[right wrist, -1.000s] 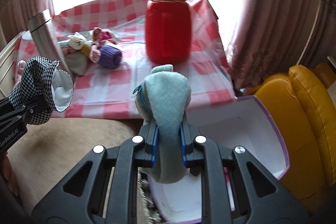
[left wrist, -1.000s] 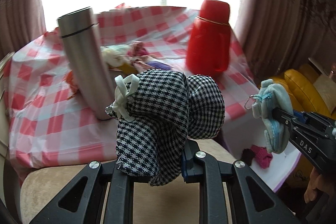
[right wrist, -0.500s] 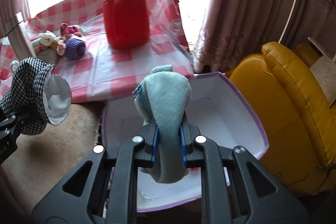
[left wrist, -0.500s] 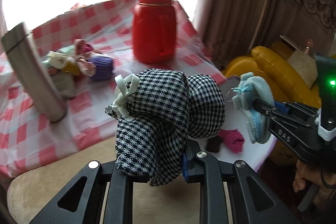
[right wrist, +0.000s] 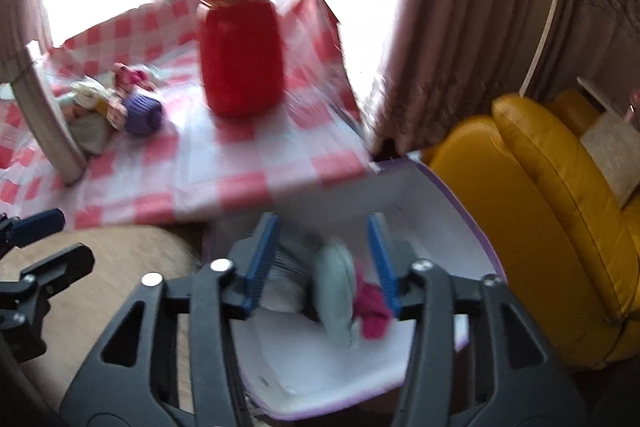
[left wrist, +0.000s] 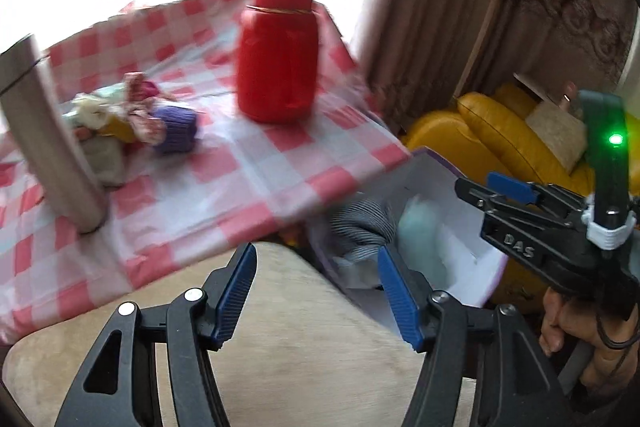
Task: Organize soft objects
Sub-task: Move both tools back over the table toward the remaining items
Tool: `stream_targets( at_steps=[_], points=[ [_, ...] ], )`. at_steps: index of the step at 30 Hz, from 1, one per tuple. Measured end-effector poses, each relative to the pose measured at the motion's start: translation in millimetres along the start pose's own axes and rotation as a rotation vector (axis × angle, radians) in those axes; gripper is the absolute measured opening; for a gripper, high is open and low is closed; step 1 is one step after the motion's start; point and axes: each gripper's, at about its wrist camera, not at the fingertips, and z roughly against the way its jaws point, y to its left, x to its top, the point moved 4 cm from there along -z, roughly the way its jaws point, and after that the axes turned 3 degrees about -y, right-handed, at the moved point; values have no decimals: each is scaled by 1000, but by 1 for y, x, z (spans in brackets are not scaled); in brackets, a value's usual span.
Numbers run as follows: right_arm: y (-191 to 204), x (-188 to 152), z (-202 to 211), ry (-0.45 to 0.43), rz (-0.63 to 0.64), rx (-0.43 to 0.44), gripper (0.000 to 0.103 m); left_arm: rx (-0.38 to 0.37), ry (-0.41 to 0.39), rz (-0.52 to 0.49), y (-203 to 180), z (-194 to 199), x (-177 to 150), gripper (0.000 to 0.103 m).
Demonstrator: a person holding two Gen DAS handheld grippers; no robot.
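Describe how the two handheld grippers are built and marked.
Both are black plastic clamps with triangular cut-outs and silver bolts. The left gripper and the right gripper each carry ribbed blue pads. Seen from the left camera, the right gripper bears white "DAS" lettering, a white clip and a green light.

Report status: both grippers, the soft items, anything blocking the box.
Left gripper and right gripper opening, nothing held. Checked pouch and blue plush in the white box. Box mouth unobstructed.
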Motion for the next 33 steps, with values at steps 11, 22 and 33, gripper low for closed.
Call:
stream_targets(
  at_steps=[11,22,33],
  points=[
    [119,55,-2,-130,105,163,62,270,-154,199,130,55,4,64],
    [188,89,-31,-155,157,225,65,442,-236,289,228,84,20,66],
    [206,102,-61,-140,179,224,70,482,-242,316,276,75,35,67]
  ],
)
